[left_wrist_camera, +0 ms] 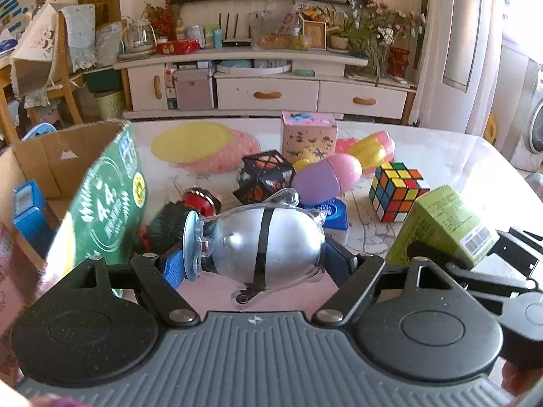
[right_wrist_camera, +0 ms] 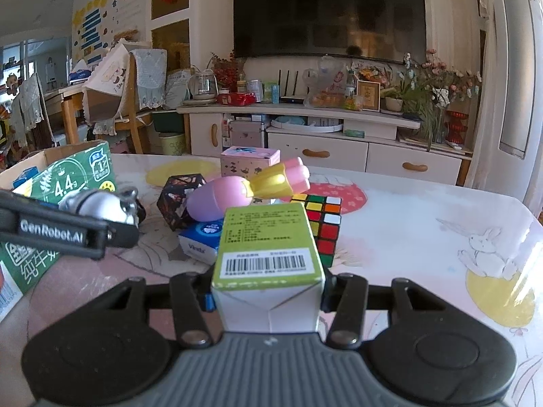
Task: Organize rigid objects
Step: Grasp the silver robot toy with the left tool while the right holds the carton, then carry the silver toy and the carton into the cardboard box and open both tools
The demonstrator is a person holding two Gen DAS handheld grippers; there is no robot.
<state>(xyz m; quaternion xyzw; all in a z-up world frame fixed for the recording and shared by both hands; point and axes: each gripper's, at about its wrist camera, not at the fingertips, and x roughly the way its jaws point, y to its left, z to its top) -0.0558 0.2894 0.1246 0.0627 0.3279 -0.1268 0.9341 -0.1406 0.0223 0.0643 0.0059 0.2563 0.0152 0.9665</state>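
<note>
My left gripper [left_wrist_camera: 254,254] is shut on a silver pig-shaped toy [left_wrist_camera: 261,240] in a clear shell with a blue suction base, held above the table beside the open cardboard box [left_wrist_camera: 51,166]. My right gripper [right_wrist_camera: 268,291] is shut on a green and white carton [right_wrist_camera: 268,247] with a barcode; it also shows in the left wrist view [left_wrist_camera: 437,227]. The left gripper and silver toy [right_wrist_camera: 98,203] appear at the left of the right wrist view.
On the table [right_wrist_camera: 424,224] lie a Rubik's cube [left_wrist_camera: 397,190], a black patterned cube [left_wrist_camera: 264,176], a pink-purple-yellow toy [left_wrist_camera: 339,169], a pink box [left_wrist_camera: 309,135], a blue tissue pack [right_wrist_camera: 203,240] and a red-black toy [left_wrist_camera: 200,203]. The cardboard box holds a blue item [left_wrist_camera: 27,213].
</note>
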